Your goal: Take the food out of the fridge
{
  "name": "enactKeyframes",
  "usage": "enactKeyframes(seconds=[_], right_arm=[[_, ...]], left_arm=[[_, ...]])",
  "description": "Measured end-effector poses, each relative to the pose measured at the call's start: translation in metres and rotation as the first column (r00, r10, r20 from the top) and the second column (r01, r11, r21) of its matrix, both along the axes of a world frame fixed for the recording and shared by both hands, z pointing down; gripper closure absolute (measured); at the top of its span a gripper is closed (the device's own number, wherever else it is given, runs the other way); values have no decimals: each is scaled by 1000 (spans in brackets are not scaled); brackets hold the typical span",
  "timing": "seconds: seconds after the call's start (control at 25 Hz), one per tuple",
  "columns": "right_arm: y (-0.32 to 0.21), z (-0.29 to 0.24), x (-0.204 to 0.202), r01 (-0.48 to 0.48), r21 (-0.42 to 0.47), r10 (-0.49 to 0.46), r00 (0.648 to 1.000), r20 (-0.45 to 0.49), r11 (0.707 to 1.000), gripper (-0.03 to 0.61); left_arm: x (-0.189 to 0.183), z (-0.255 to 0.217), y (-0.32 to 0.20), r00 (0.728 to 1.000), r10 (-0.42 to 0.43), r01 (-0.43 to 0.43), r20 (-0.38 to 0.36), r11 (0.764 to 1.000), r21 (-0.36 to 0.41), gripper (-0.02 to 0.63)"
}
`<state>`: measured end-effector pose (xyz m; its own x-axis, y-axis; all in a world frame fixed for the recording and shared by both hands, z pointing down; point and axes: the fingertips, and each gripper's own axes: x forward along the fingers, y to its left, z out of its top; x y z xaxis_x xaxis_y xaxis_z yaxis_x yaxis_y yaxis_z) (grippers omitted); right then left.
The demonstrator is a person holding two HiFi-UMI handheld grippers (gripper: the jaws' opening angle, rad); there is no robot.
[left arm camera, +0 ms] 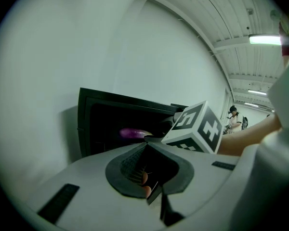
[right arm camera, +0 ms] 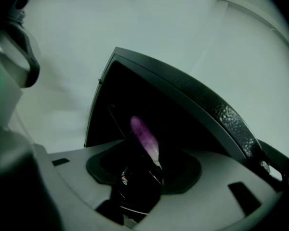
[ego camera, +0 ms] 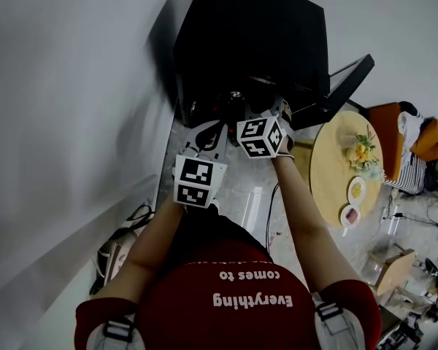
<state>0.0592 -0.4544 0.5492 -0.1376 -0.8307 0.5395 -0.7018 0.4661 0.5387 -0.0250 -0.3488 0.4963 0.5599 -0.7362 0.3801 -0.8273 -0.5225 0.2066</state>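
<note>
Fridge (ego camera: 255, 35) stands open. 1 purple eggplant (right arm camera: 144, 136) lies inside it, directly ahead of the right tool (right arm camera: 139, 174), whose jaws stand released, not clamped on it. Left tool (left arm camera: 154, 174) is held short of the fridge; its jaw state cannot be made out in the dark recess.

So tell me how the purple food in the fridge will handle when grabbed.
Long and rounded, the purple food may roll. Its glossy skin could slip. It lies straight, so probably stiff.
</note>
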Motion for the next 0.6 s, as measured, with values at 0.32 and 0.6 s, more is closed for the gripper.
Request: enactKeyframes(seconds=[0.32, 0.6], right_arm=[[-24, 13, 7, 1, -15, -2, 998, -69, 1000, 390], [-45, 20, 9, 0, -31, -3, 995, -98, 1000, 390]], left_arm=[[1, 12, 4, 1000, 16, -15, 12, 1000, -26, 607], [-3, 20, 11, 1000, 21, -20, 17, 999, -49, 607]])
